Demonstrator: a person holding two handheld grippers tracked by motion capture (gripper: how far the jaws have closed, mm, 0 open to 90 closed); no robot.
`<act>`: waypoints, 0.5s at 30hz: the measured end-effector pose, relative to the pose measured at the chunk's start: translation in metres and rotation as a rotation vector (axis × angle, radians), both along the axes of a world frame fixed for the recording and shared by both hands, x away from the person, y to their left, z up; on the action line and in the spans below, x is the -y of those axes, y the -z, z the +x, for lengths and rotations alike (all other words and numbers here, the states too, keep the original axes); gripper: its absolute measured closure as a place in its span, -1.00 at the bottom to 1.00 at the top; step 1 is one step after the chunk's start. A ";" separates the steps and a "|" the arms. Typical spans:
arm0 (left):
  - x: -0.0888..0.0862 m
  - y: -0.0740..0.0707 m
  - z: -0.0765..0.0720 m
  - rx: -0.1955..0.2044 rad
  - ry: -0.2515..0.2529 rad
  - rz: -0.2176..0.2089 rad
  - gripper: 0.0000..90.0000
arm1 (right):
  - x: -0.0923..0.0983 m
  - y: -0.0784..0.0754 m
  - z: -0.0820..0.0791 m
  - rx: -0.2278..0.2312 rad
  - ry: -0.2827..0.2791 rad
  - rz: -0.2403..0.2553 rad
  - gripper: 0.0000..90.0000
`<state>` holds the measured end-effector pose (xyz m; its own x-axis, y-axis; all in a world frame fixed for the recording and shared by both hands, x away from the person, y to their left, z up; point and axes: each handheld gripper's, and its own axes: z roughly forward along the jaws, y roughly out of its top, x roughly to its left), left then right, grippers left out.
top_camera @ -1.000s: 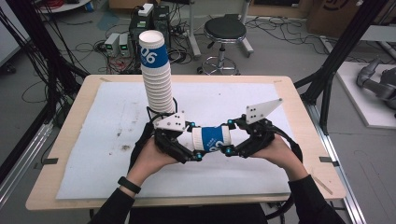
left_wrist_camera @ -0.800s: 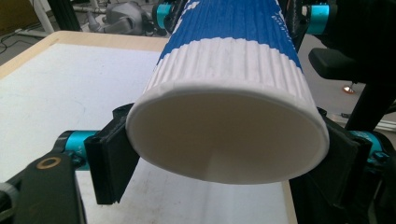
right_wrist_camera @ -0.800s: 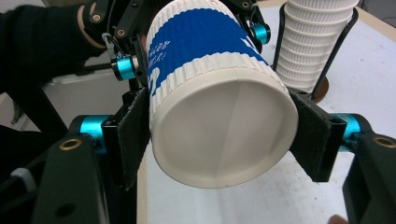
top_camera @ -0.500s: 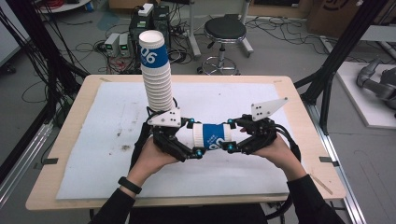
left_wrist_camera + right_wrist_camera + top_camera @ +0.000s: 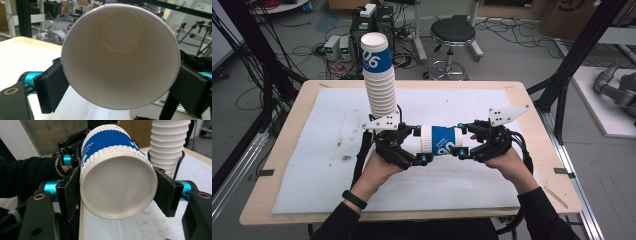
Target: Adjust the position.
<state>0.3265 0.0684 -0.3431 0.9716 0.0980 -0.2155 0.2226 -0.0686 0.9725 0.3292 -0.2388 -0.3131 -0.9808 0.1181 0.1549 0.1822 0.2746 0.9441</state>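
The table (image 5: pixel 287 165) bears a white mat (image 5: pixel 327 145) that covers most of its top. The landmark is the stack (image 5: pixel 379 80) of ribbed paper cups standing upright on the mat's far half, the top cup wearing a blue band.

Just in front of the stack, on the near side, a single cup (image 5: pixel 439 141) lies level above the mat, held between both grippers. Its open mouth faces the left gripper (image 5: pixel 404 147), which sits right below the stack's foot; in the left gripper view the cup's (image 5: pixel 120 55) white inside looks straight at the camera, with the black pads at either side of the rim. These jaws have just been opening, and whether the pads still press the rim I cannot tell.

The right gripper (image 5: pixel 469 145) is farther from the stack, off to its right. Its jaws have just been closing, and in the right gripper view both pads pinch the cup (image 5: pixel 117 185) at its base.
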 end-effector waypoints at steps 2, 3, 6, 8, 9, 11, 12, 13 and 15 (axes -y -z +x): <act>-0.004 -0.001 0.001 0.005 0.001 -0.021 -0.64 | -0.001 0.000 0.000 -0.002 -0.006 -0.004 -0.33; -0.005 -0.002 0.000 0.009 0.001 -0.024 -0.63 | -0.002 0.001 0.000 0.003 -0.011 -0.004 -0.33; -0.007 -0.004 -0.001 0.027 -0.004 -0.013 -0.60 | -0.004 0.001 0.000 0.003 -0.014 -0.016 -0.33; -0.007 -0.005 -0.001 0.036 -0.003 -0.009 -0.59 | -0.004 0.002 -0.001 -0.006 -0.020 -0.022 -0.33; -0.007 -0.006 -0.001 0.038 -0.002 -0.003 -0.59 | -0.005 0.002 0.000 -0.003 -0.021 -0.027 -0.33; -0.008 -0.006 -0.001 0.038 -0.001 -0.002 -0.59 | -0.005 0.003 -0.001 -0.004 -0.020 -0.035 -0.33; -0.008 -0.007 -0.001 0.039 -0.001 -0.002 -0.58 | -0.006 0.003 -0.001 -0.008 -0.025 -0.037 -0.33; -0.008 -0.007 -0.001 0.039 0.000 0.003 -0.58 | -0.006 0.003 -0.001 -0.009 -0.025 -0.041 -0.33; -0.008 -0.008 -0.001 0.038 0.005 0.011 -0.58 | -0.007 0.003 -0.001 -0.004 -0.023 -0.047 -0.34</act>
